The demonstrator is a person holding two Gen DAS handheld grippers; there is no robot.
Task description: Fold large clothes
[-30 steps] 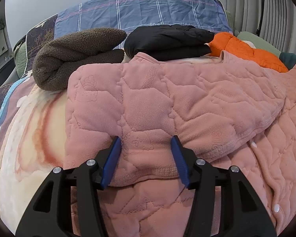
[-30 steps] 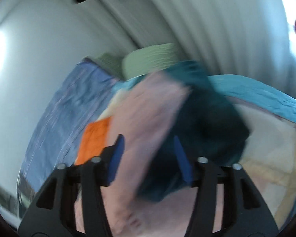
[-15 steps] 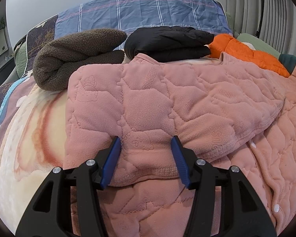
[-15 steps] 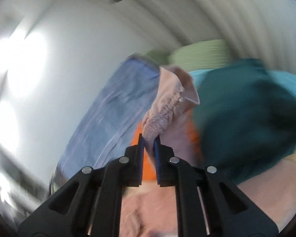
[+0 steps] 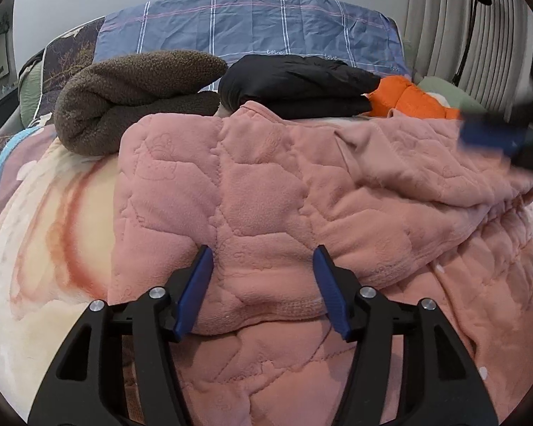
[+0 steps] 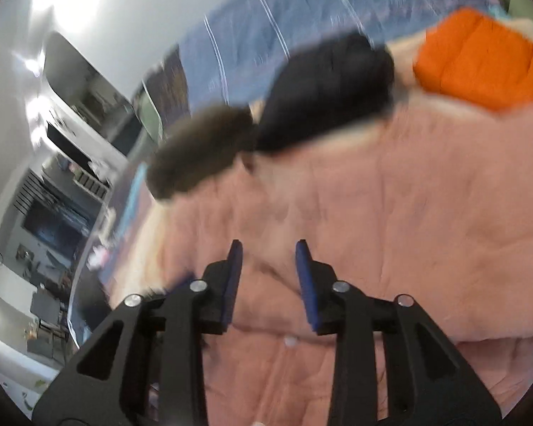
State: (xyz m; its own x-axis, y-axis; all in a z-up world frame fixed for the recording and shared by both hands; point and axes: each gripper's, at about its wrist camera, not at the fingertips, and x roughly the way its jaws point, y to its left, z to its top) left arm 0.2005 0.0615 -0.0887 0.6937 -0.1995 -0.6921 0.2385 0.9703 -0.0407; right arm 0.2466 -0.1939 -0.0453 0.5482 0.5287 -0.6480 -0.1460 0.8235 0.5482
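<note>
brown fleece (image 5: 124, 103), black jacket (image 5: 295, 85), possibly orange jacket (image 5: 408, 101).

Fleece roll (image 5: 135, 99) left of puffer bundle (image 5: 295, 85); both behind quilted garment (image 5: 266, 195).

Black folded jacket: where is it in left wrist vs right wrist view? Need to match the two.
Left wrist: black jacket sits upper centre, behind the pink quilted garment, between the brown fleece on its left and the orange jacket on its right.
Right wrist: black jacket sits upper centre, blurred, tilted, same neighbours either side.
Shared landmark: the orange jacket, right of the black one in both.
</note>
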